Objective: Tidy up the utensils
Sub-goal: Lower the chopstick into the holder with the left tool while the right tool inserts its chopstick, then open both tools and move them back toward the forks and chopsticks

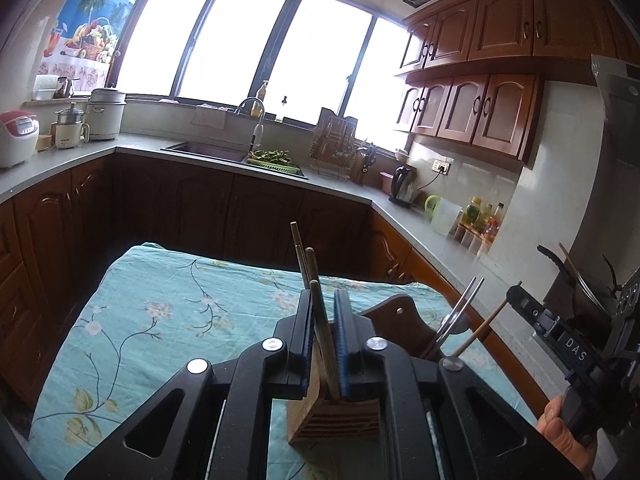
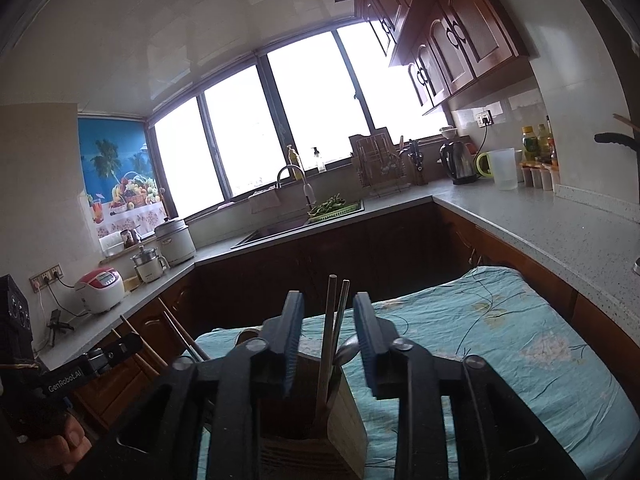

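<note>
A wooden slatted utensil holder (image 1: 340, 416) stands on the table with the turquoise flowered cloth (image 1: 160, 320). My left gripper (image 1: 324, 304) is above it, its blue pads narrowly apart around several brown chopsticks (image 1: 306, 264) that stand up between them; whether they are pinched I cannot tell. More utensils, metal chopsticks (image 1: 460, 312) and a pale wooden one (image 1: 480, 332), stick out of the holder's right compartment. In the right wrist view my right gripper (image 2: 330, 320) is open above the holder (image 2: 340, 432); chopsticks (image 2: 330, 320) and a metal spoon (image 2: 348, 350) stand between its pads, untouched.
Dark wood cabinets and a grey counter run around the table. The counter carries a sink (image 1: 208, 150), a dish rack (image 1: 334, 148), a kettle (image 1: 404, 186), bottles (image 1: 480, 216) and rice cookers (image 1: 16, 138). The right hand's gripper (image 1: 560, 340) shows at the right edge.
</note>
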